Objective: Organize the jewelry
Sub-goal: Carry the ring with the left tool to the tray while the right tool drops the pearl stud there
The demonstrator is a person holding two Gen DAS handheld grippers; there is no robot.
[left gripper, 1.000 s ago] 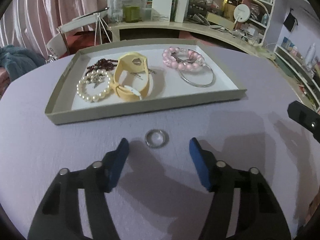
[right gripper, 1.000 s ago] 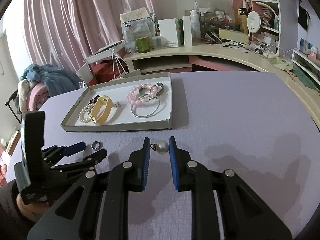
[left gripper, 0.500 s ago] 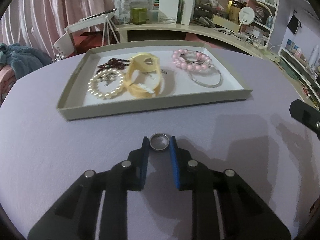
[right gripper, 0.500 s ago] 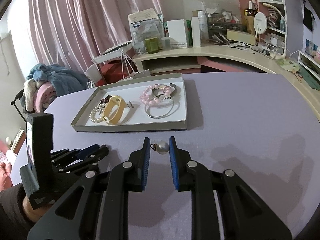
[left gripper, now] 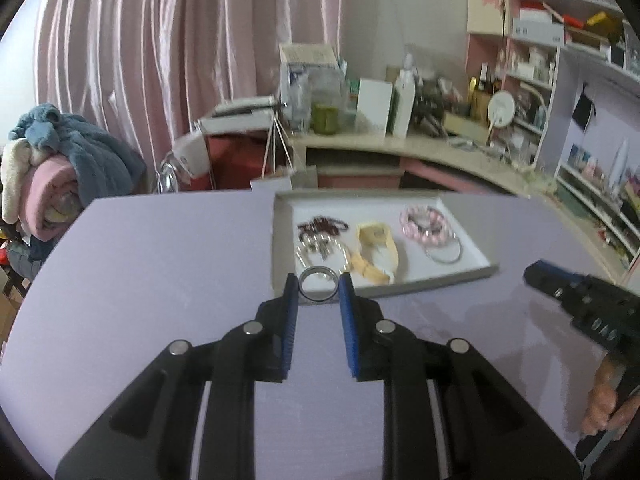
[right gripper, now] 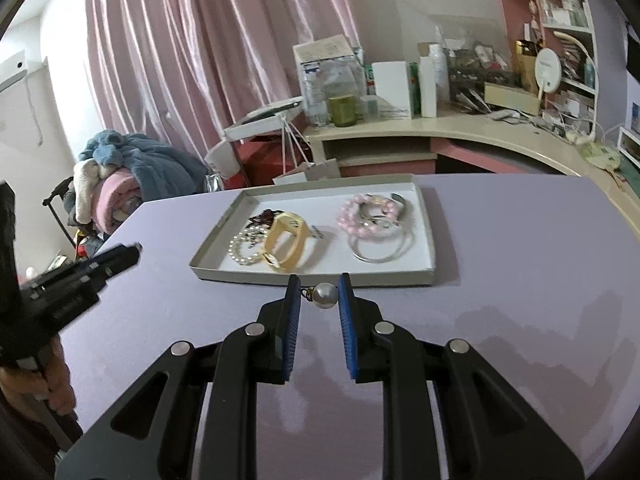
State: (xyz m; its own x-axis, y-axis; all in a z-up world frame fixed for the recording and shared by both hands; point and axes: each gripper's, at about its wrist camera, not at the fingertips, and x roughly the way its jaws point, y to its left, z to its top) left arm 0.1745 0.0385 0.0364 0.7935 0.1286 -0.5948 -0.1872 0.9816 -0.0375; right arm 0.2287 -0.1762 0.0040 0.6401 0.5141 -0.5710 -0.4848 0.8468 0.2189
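Observation:
My left gripper (left gripper: 319, 289) is shut on a silver ring (left gripper: 318, 279) and holds it above the purple table, just short of the near edge of the grey tray (left gripper: 420, 283). My right gripper (right gripper: 319, 295) is shut on a pearl earring (right gripper: 323, 295), held above the table before the tray's front wall (right gripper: 312, 275). The tray holds a pearl bracelet (right gripper: 245, 251), dark red beads (right gripper: 264, 216), a yellow band (right gripper: 286, 246), a pink bead bracelet (right gripper: 368, 220) and a silver bangle (right gripper: 378, 250).
The purple table (right gripper: 520, 272) spreads around the tray. A cluttered beige desk (right gripper: 420, 128) and shelves stand behind it, with a pile of blankets (right gripper: 116, 184) at the left. Each gripper shows in the other's view, the right one (left gripper: 576, 300), the left one (right gripper: 76, 276).
My left gripper closed on the ring on the table and lifted it, now tilted up toward the tray. My right gripper kept hold of the pearl earring and rose a little.

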